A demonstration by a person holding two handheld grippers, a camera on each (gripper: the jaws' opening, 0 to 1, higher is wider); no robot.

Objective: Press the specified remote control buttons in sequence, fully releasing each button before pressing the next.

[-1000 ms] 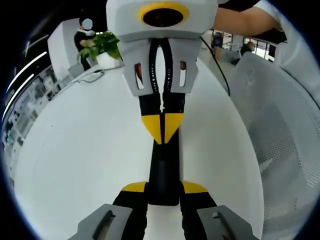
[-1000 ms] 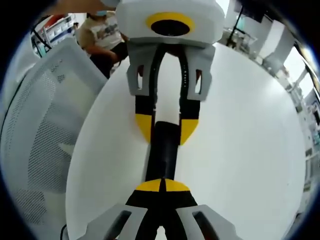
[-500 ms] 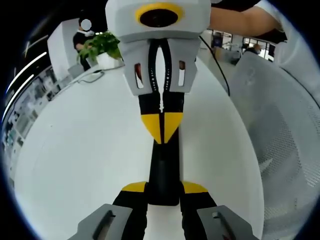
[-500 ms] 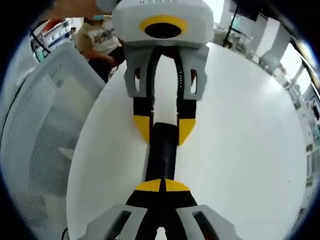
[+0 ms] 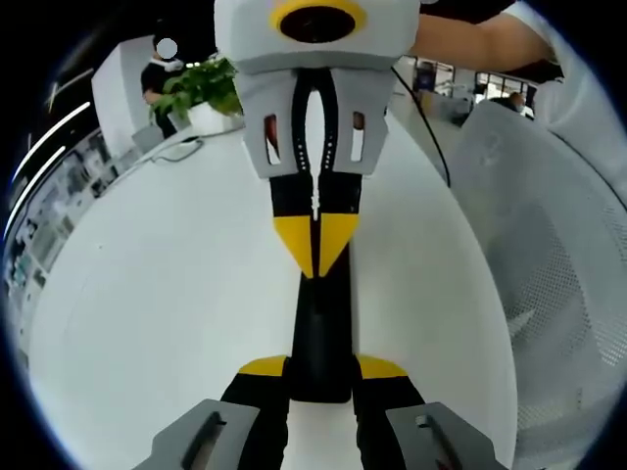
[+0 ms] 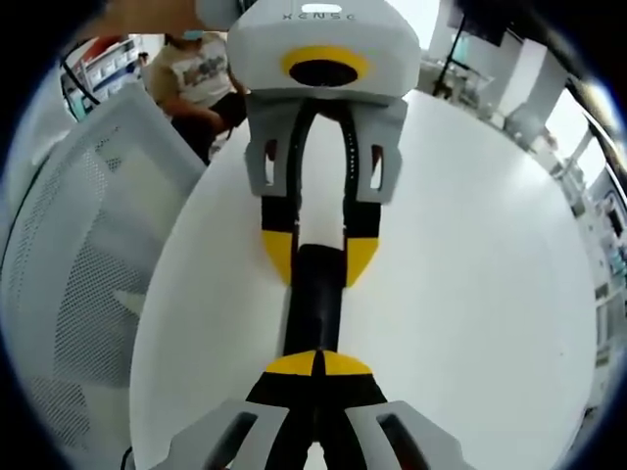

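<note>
Holding: we grip the remote control [image 5: 319,338] at one end with the left tool [image 5: 320,377], its yellow-tipped jaws clamped on the dark slim body from both sides. In the right gripper view the same left tool [image 6: 319,259] faces us, straddling the remote control [image 6: 315,304].
Pressing: the right tool [image 6: 313,364] has its jaws brought together into one yellow point, and that point sits on the remote's top face. In the left gripper view the right tool [image 5: 315,245] comes down on the remote from the far side the same way.
Step in hand: we judge this a button press in progress, though the buttons themselves are too dark to pick out.
Doing it well: we should push straight down along the remote's face, keep the left clamp steady so the body does not rock, then lift the point fully clear before we shift to the next button.
Where the remote is: it lies between the two tools over the white worktop [image 5: 147,294]; whether it rests on it or hangs just above, we cannot tell.
Edges: the worktop [image 6: 470,274] curves away to a rim near the mesh chair [image 6: 88,245] beside it.
Open room: bare white surface lies on both sides of the remote, while a potted plant [image 5: 201,88] stands well apart at the far rim.
</note>
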